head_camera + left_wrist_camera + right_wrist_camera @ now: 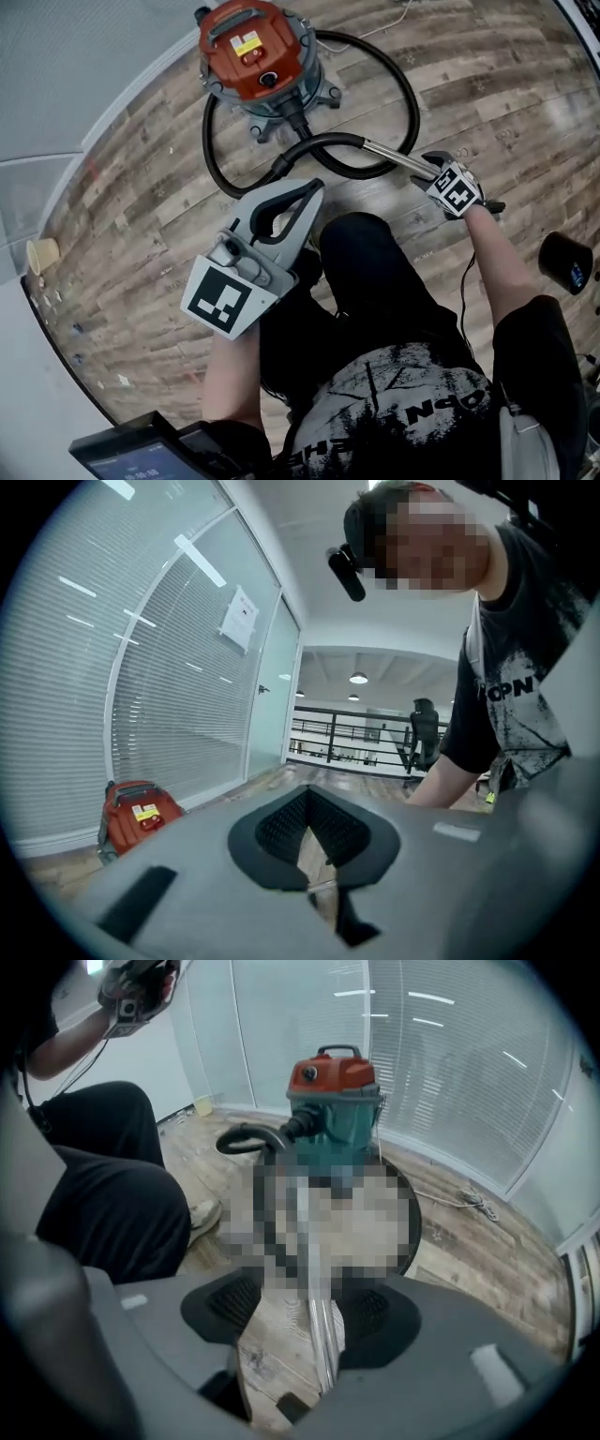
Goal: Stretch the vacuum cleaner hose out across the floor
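The red and teal vacuum cleaner (255, 52) stands on the wood floor at the top of the head view, and also shows as the vacuum cleaner (336, 1101) in the right gripper view. Its black hose (408, 98) curls in a loop around it and ends in a metal tube (389, 155). My right gripper (433, 169) sits at the tube's near end, open. The metal tube (323, 1340) runs between the jaws, close to the right pad with a gap on the left. My left gripper (314, 190) is raised over my lap, shut and empty.
A paper cup (41, 253) lies by the glass wall at the left. A black cylinder (565, 262) stands at the right edge. A thin cord (473, 1202) lies on the floor beyond the vacuum. My dark-trousered legs (375, 281) fill the middle foreground.
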